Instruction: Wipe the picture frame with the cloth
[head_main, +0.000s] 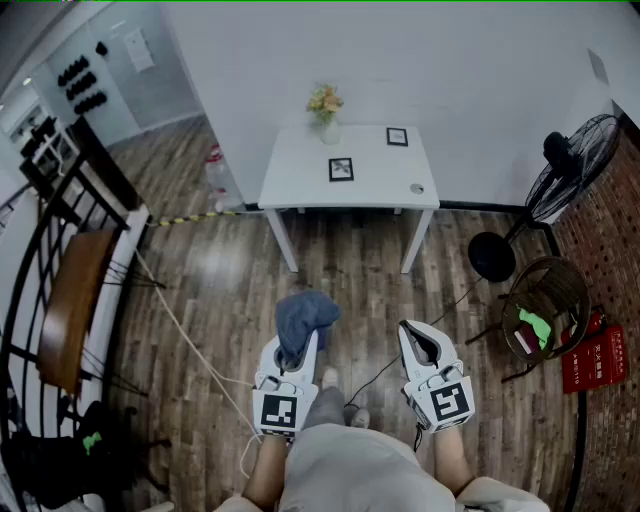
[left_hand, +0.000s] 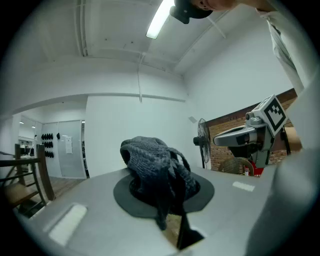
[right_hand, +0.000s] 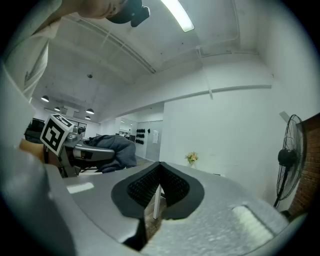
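Note:
Two small dark picture frames lie on a white table (head_main: 300, 180) far ahead of me: one (head_main: 341, 169) near its middle, the other (head_main: 397, 136) further back right. A blue-grey cloth (head_main: 305, 315) bunches out of my left gripper (head_main: 298, 350), which is shut on it over the wooden floor. The left gripper view shows the cloth (left_hand: 157, 172) piled between the jaws. My right gripper (head_main: 418, 340) hangs beside it, shut and empty; its ribbed pads (right_hand: 145, 185) meet at the tips. Both grippers are well short of the table.
A vase of flowers (head_main: 326, 108) and a small cup (head_main: 417, 188) also stand on the table. A standing fan (head_main: 570, 170), a wicker chair (head_main: 545, 300) and a red box (head_main: 595, 358) are at the right. A black rack with a wooden shelf (head_main: 70, 300) is at the left. A cable (head_main: 180, 330) crosses the floor.

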